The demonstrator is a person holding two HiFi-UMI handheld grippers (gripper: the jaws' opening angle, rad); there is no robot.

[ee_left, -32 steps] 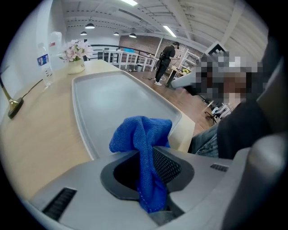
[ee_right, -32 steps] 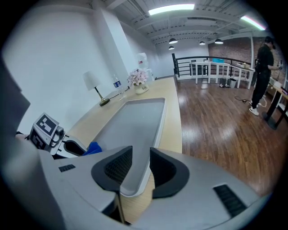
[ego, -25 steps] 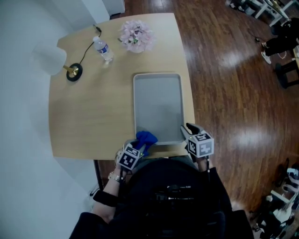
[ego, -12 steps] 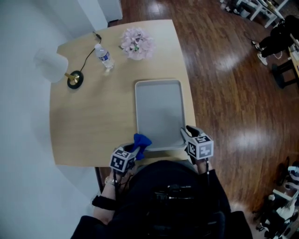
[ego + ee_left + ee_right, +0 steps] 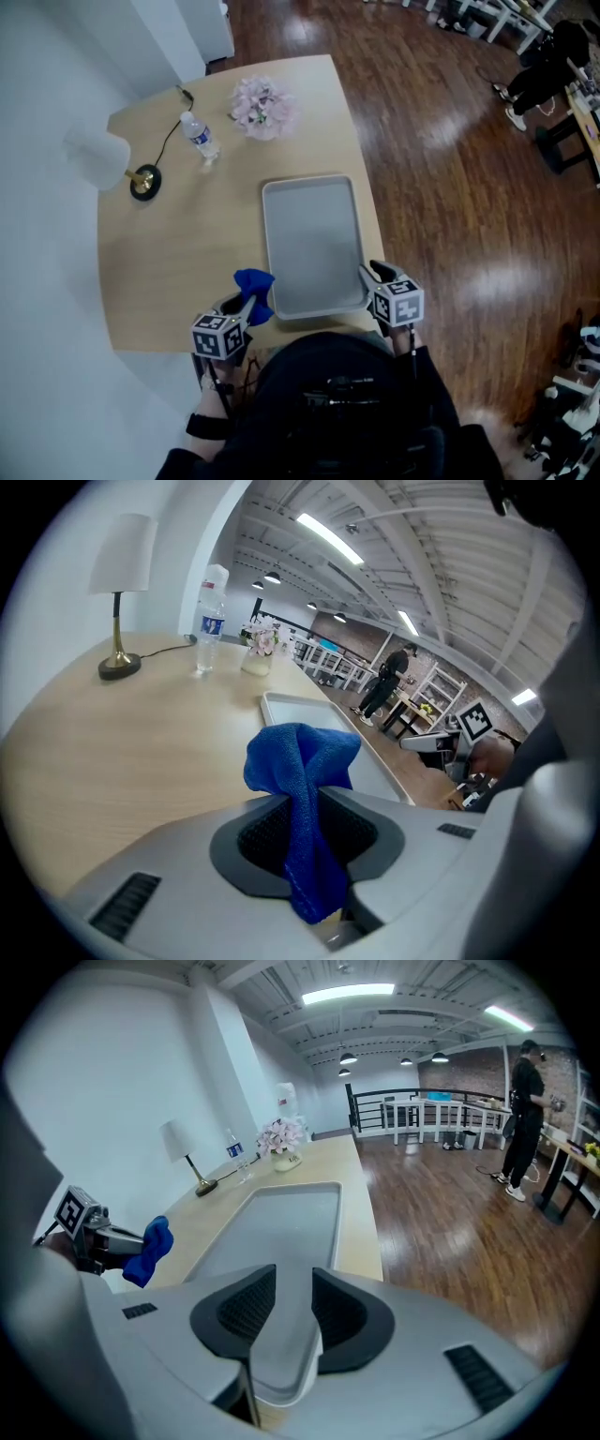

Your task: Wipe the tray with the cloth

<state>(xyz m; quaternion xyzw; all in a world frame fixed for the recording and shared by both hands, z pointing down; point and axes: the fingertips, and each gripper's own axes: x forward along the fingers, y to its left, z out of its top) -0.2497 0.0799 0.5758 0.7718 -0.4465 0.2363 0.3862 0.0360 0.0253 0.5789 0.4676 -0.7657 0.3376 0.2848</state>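
Note:
A bunched blue cloth (image 5: 253, 286) (image 5: 300, 761) sticks up from my left gripper (image 5: 242, 302) (image 5: 305, 827), which is shut on it. That gripper hangs over the bare wooden table just left of the grey tray's (image 5: 309, 234) near left corner. The tray (image 5: 281, 1222) lies lengthwise near the table's right edge, with nothing on it. My right gripper (image 5: 375, 274) (image 5: 292, 1307) sits at the tray's near right corner; its jaws stand apart with the corner rim in the gap. The right gripper view also shows the cloth (image 5: 150, 1246) and the left gripper (image 5: 94, 1232) at its left.
A white lamp (image 5: 103, 155), a water bottle (image 5: 200, 136) and a pot of pink flowers (image 5: 262, 108) stand at the table's far end. Wooden floor lies to the right of the table. A person (image 5: 525, 1119) stands far off by other furniture.
My left gripper has carried the cloth left and slightly back, from the tray's near left corner to over the bare table. The right gripper has stayed at the tray's near right corner.

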